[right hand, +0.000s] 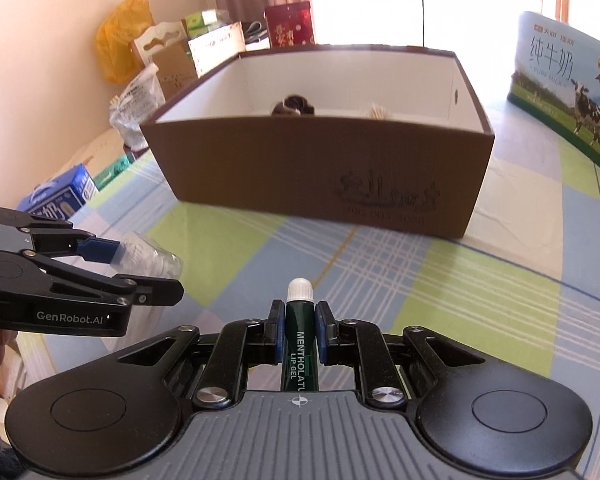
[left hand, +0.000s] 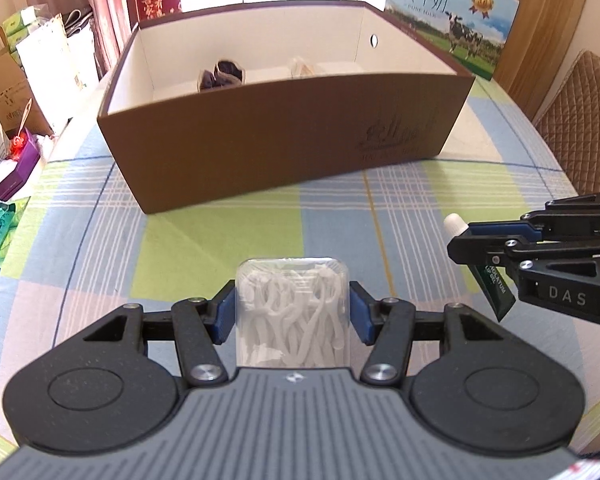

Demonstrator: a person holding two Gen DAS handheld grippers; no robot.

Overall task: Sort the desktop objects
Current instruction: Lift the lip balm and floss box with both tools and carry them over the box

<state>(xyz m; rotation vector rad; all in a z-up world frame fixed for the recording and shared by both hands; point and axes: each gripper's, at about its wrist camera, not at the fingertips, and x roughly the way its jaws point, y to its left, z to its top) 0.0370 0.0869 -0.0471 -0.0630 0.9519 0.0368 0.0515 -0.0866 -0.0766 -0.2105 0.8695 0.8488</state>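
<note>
Clear plastic fills my left gripper point(left hand: 292, 312): its blue pads point(left hand: 224, 312) are clamped on both sides of a small transparent rectangular case of white floss picks point(left hand: 292, 316), which I hold above the checked blue, green and white tablecloth point(left hand: 180, 248). In the right wrist view that same case point(right hand: 152, 256) shows at the far left, pinched between the black fingers.

Ahead, in the middle of the table, sits a large brown cardboard box with a white inside point(left hand: 284, 148), open at the top. On its floor lie a dark bundled item point(left hand: 222, 74) and, to its right, a pale one point(left hand: 302, 66); I cannot tell what either is.

Further right, my right gripper point(right hand: 299, 330) is closed tight on a slim dark green tube of lip gel with a white cap point(right hand: 299, 344), cap pointing forward toward the box. A blue-and-green milk carton printed with a cow point(right hand: 568, 92) stands right of the box.
</note>
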